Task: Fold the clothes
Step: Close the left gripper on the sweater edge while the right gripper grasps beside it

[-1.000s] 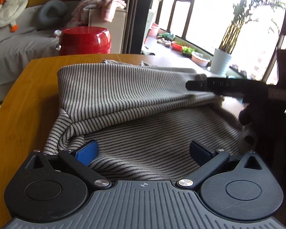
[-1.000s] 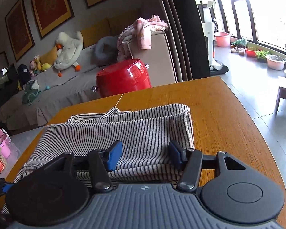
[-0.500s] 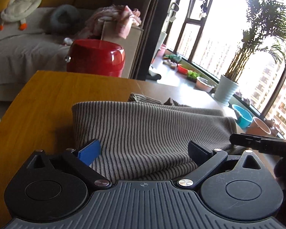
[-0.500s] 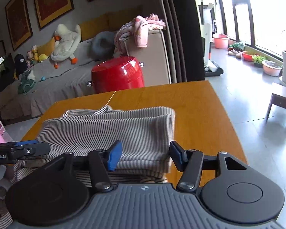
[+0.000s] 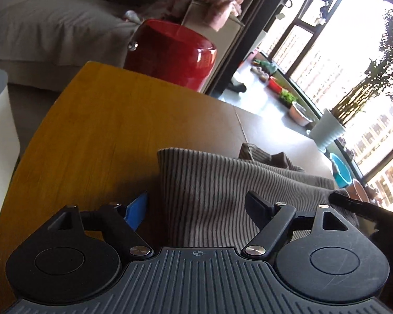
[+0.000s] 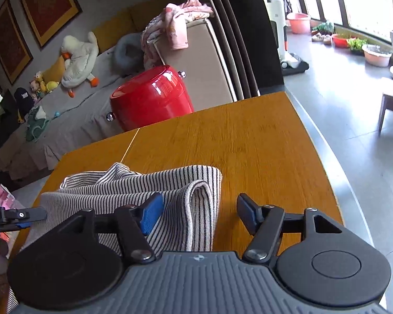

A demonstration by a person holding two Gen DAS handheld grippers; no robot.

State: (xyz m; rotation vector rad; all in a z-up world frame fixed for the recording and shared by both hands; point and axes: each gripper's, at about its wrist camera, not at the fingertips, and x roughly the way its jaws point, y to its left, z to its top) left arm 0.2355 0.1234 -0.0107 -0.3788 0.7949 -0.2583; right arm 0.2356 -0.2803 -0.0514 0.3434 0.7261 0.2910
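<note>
A folded beige sweater with thin dark stripes (image 5: 222, 183) lies on the wooden table (image 5: 104, 136). My left gripper (image 5: 196, 209) hovers open at the sweater's left edge, which falls between its fingers with neither finger touching the cloth. In the right wrist view the same sweater (image 6: 144, 185) shows its rounded right fold. My right gripper (image 6: 199, 213) is open over that fold, its blue left fingertip (image 6: 152, 213) above the cloth and the other over bare wood. Each gripper shows at the edge of the other's view: the right gripper (image 5: 359, 206) and the left gripper (image 6: 13, 216).
A glossy red round container (image 6: 149, 99) stands just beyond the table's far edge. Behind it is a grey sofa (image 6: 65, 99) with a plush duck (image 6: 78, 55) and pink clothes (image 6: 175, 28). Bare wood table (image 6: 249, 144) stretches ahead and right. Potted plants (image 5: 327, 130) line the windows.
Both grippers have drawn back toward the near side and swung outward, left to the left edge, right to the right fold. The sweater now looks narrower and lies folded, with more bare table ahead.
</note>
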